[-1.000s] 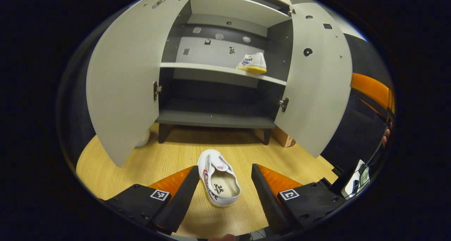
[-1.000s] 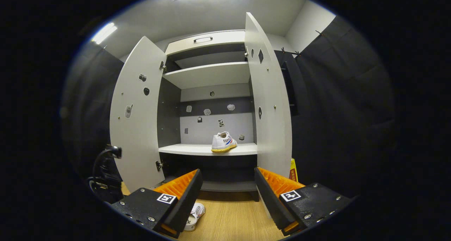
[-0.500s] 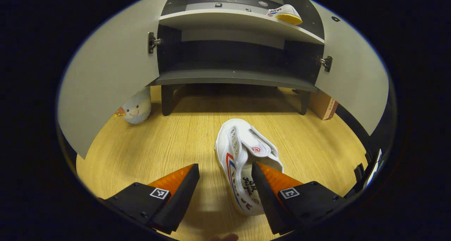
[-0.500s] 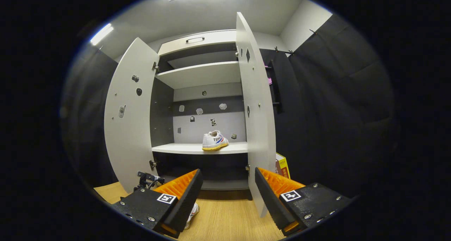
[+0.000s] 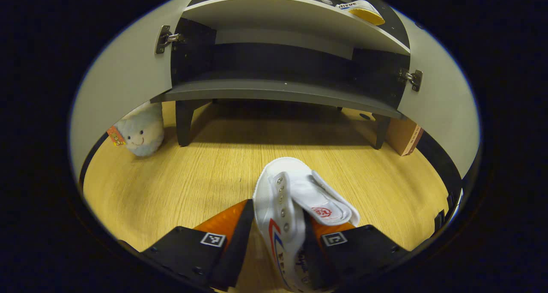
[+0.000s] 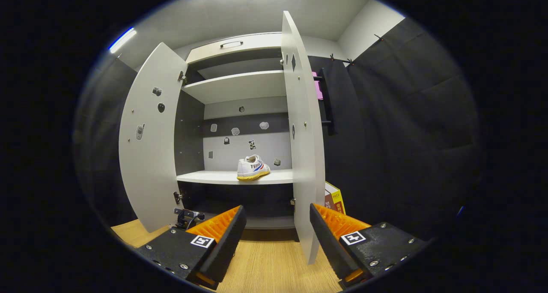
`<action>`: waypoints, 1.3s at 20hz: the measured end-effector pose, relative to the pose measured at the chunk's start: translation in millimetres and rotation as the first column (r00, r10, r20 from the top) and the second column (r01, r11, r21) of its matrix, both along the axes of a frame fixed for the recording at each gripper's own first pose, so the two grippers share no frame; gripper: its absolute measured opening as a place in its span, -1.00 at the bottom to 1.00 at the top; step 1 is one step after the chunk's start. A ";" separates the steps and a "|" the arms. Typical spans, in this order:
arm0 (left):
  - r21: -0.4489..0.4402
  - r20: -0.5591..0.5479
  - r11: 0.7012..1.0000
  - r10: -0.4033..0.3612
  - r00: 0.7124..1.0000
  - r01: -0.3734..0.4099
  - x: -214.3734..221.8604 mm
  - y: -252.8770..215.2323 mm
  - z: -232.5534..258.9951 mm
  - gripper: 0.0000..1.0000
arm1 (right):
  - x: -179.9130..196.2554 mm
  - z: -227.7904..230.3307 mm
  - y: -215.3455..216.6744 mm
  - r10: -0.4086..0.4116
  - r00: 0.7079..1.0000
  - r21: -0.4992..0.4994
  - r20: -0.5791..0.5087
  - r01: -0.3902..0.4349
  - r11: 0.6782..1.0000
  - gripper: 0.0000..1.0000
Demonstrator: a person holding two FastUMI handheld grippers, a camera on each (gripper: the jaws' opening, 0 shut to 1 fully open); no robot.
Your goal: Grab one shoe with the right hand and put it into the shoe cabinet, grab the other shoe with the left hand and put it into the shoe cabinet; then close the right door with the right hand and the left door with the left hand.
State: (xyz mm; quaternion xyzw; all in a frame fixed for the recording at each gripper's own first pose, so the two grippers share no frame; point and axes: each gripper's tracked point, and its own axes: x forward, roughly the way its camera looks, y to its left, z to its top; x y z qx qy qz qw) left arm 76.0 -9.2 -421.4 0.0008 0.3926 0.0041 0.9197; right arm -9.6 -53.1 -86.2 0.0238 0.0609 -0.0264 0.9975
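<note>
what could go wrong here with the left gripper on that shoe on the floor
The left gripper pinches only one side wall of the shoe near the heel, so it may twist or slip out when lifted. The loose tongue could snag on the shelf edge going in. The other shoe sits at the shelf's right end; landing too close might knock it.

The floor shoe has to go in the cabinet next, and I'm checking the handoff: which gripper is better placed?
Left. The left gripper has its fingers either side of the floor shoe. The right gripper is open, facing the cabinet.
</note>
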 end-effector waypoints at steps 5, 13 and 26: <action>0.029 0.022 0.999 0.044 0.999 -0.045 -6.2 9.2 11.1 -0.69 | -1.2 0.5 9.2 0.024 1.000 -0.001 -0.006 -0.024 1.000 0.84; -0.027 0.231 0.990 0.139 0.963 -0.136 -25.1 11.7 152.0 -0.82 | 2.2 2.2 28.6 0.078 0.997 -0.002 0.002 -0.078 0.997 0.84; -0.029 0.436 0.995 0.096 0.895 -0.093 182.5 16.9 383.3 -0.82 | -1.7 11.6 36.2 0.090 0.996 -0.018 0.028 -0.090 0.996 0.84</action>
